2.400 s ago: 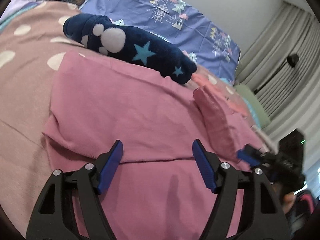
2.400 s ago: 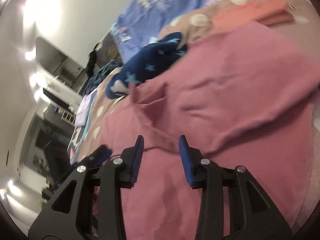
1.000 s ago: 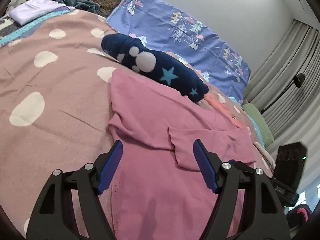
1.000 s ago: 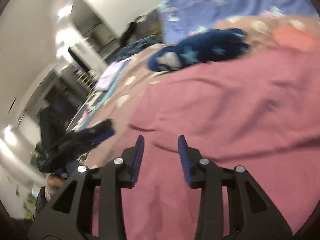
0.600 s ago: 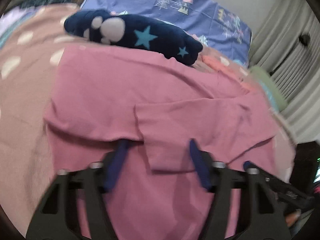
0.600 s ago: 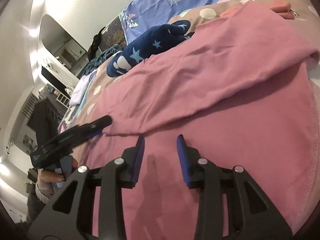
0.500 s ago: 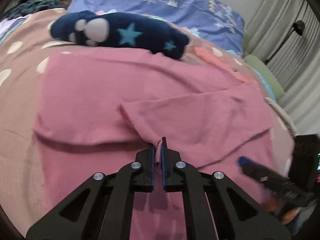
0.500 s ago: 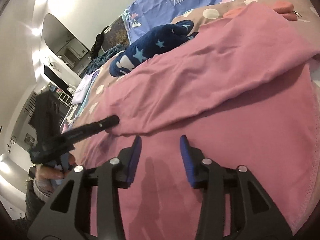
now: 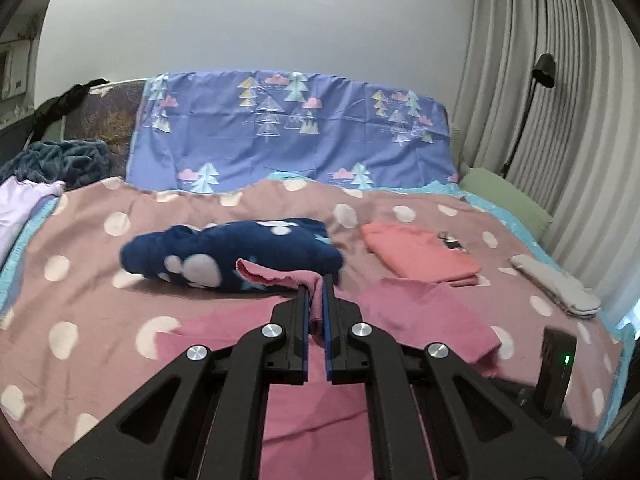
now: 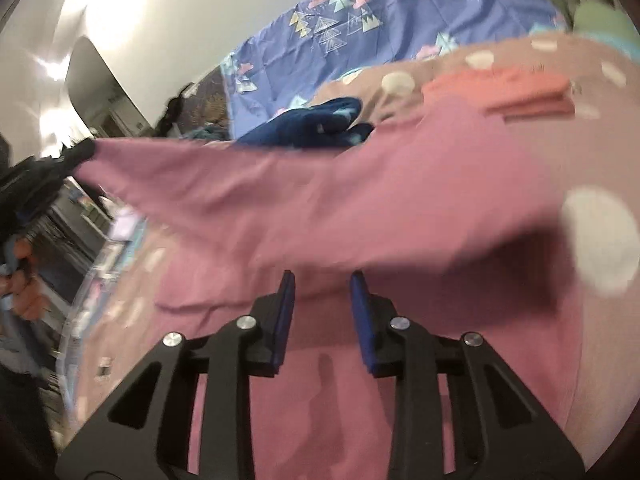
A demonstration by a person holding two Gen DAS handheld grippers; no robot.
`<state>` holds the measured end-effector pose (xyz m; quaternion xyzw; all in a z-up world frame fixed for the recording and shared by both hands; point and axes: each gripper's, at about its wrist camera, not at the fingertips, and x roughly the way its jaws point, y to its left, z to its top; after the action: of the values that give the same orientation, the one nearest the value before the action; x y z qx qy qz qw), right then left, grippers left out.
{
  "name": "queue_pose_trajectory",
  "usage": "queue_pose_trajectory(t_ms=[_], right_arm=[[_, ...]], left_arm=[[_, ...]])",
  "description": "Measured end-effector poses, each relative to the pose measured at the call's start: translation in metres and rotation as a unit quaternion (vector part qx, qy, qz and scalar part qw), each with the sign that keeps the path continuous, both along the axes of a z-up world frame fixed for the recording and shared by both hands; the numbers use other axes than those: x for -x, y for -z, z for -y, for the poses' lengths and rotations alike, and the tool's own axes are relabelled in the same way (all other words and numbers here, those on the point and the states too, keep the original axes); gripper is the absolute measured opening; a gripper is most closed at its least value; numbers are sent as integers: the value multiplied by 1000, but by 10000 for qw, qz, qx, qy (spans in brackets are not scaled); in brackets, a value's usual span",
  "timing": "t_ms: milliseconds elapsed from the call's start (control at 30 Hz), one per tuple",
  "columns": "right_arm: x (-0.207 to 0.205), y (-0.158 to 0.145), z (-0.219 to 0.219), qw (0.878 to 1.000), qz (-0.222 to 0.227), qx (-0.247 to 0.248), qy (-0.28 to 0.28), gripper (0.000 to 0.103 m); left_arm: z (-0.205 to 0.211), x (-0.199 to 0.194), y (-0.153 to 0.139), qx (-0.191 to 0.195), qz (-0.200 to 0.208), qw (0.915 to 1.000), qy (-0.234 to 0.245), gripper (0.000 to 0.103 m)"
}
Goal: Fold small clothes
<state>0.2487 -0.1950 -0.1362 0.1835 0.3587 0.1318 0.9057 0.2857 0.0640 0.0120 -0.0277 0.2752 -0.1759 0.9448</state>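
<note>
Left gripper [image 9: 315, 300] is clamped tight on a corner of the pink garment [image 9: 424, 316], blue pads pinching the frayed hem and lifting it up off the bed [image 9: 80, 280]. Rest of the garment hangs from that pinch & drapes down across the near edge of the bed, w/ one flap lying flat toward the right side.

From the right wrist view, the pink cloth stretches taut from the left gripper [image 10: 78, 156] at far left, across the frame. Right gripper [image 10: 322, 292] hovers just under that raised fold, fingers apart, nothing between them — blue pads [image 10: 285, 312] clear of the fabric. Picture's blurry here.

Behind the pinch, mid-bed: a rolled navy fleece piece [image 9: 224, 254] w/ white paw print & stars. Right of it, a folded coral garment [image 9: 420, 254], lying flat, apart from the navy one. Near the right edge, a grey folded item [image 9: 556, 284]. Far left edge: lilac cloth [image 9: 20, 208] and a dark teal blanket [image 9: 60, 160] heaped behind it.

Blue tree-print sheet [image 9: 288, 136] covers the headboard end. No containers to be seen; everything lies loose on the polka-dot bedspread.
</note>
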Motion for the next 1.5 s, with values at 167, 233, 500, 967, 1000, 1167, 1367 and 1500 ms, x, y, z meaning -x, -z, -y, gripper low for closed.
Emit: queue_pose_trajectory(t_ms=[167, 233, 500, 967, 1000, 1167, 1367, 1500], right_arm=[[-13, 31, 31, 9958, -478, -159, 763, 18], [-10, 35, 39, 9949, -497, -449, 749, 18], [27, 23, 21, 9994, -297, -142, 127, 56], [32, 25, 18, 9994, -298, -158, 4, 62], [32, 25, 18, 9994, -296, -167, 2, 62], [32, 25, 19, 9993, -293, -211, -18, 64], [33, 25, 18, 9994, -283, -219, -38, 65], [33, 25, 18, 9994, -282, -198, -44, 66]], left_arm=[[-50, -15, 44, -222, -366, 9960, -788, 5], [-74, -27, 82, -271, -839, 9904, -1064, 5], [-107, -16, 154, 129, -1650, 9777, -1295, 36], [-38, -48, 141, -927, -1369, 9836, -715, 58], [-37, -50, 143, -922, -1411, 9834, -674, 48], [-34, -9, 121, -1087, -681, 9915, -207, 3], [-70, 40, 122, -1096, -721, 9912, -188, 8], [-90, 48, 136, -879, -1016, 9902, -384, 32]])
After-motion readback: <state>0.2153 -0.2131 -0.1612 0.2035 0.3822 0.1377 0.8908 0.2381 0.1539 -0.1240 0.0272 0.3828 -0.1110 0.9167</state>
